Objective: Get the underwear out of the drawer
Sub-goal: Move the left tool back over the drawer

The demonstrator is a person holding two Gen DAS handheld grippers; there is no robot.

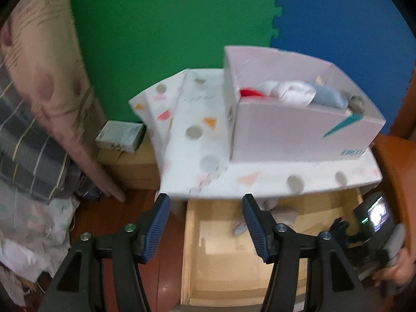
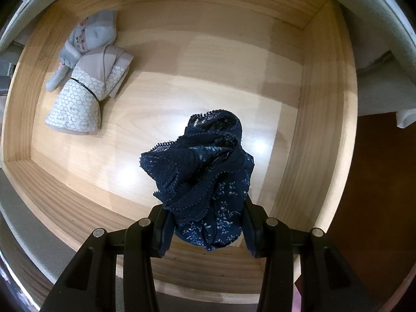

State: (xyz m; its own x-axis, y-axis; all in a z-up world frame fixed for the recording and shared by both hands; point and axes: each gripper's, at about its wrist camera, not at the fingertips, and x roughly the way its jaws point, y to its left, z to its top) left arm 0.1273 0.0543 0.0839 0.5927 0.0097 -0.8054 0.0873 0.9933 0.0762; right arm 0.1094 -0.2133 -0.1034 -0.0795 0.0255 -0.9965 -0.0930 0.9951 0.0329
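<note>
Right wrist view: the right gripper [image 2: 206,227] pinches bunched navy lace underwear [image 2: 202,176] above the pale wooden drawer [image 2: 319,140], folded grey pairs [image 2: 85,83] at ten o'clock; I judge loose lace could snag or slip, while the left gripper [image 1: 206,227] gapes empty.

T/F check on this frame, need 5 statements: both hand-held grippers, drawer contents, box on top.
1. The right hand-held gripper is shut on the navy lace underwear. True.
2. The left hand-held gripper holds a garment. False: its jaws are apart with nothing between them.
3. The wooden drawer is closed. False: it is pulled open, floor visible.
4. A folded grey and white honeycomb-print garment lies on the drawer floor, apart from the navy piece. True.
5. The pink box on the patterned top is empty. False: it holds red, white and blue cloth items.
</note>
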